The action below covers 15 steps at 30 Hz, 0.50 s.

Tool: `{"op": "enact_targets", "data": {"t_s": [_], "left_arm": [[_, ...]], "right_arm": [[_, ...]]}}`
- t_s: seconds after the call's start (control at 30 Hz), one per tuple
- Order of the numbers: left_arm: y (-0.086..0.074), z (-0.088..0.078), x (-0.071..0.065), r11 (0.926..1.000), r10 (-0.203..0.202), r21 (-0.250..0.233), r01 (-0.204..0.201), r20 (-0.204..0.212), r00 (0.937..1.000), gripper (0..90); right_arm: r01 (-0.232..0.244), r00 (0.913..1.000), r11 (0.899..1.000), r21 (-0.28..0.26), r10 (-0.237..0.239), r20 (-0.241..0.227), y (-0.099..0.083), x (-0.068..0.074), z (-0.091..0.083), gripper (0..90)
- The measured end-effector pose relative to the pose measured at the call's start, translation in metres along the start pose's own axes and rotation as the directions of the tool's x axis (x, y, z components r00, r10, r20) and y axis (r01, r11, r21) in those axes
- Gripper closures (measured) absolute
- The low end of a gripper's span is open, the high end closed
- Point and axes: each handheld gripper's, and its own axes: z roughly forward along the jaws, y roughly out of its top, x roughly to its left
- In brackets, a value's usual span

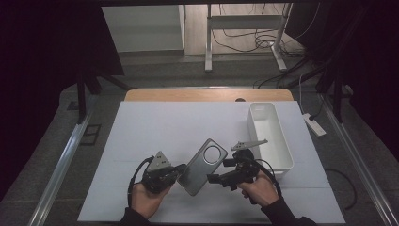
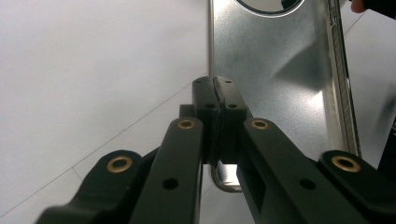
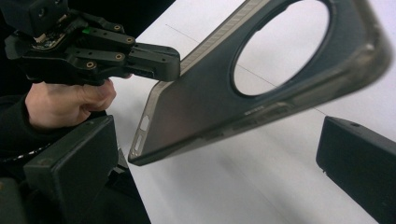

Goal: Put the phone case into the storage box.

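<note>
Clamping one long edge of the phone case (image 1: 203,165), the left gripper (image 1: 178,172) has its jaws pressed together on it and holds it tilted above the white surface (image 1: 155,127). Just right of the case, the right gripper (image 1: 212,179) stands wide open, its jaws either side of the case's lower edge without touching. Further right of the case sits a white bin (image 1: 270,134).

left gripper (image 1: 178,172) jaws clamped shut, pointing right. right gripper (image 1: 212,179) jaws apart, pointing left. both hands low, forearms near edge.
</note>
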Motion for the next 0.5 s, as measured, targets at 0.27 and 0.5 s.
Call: {"op": "enact_targets", "data": {"t_s": [0.27,0.5], "left_arm": [[0.001,0.002,-0.002,1.0,0.005,0.002,-0.005,0.005,1.0,88.9],[0.001,0.002,-0.004,1.0,0.005,-0.002,-0.005,0.006,1.0,88.9]], "right_arm": [[-0.008,0.9998,1.0,0.013,0.008,-0.016,0.004,0.002,0.007,0.0],[0.001,0.9999,1.0,0.026,-0.001,-0.01,0.007,0.004,0.013,0.0]]}}
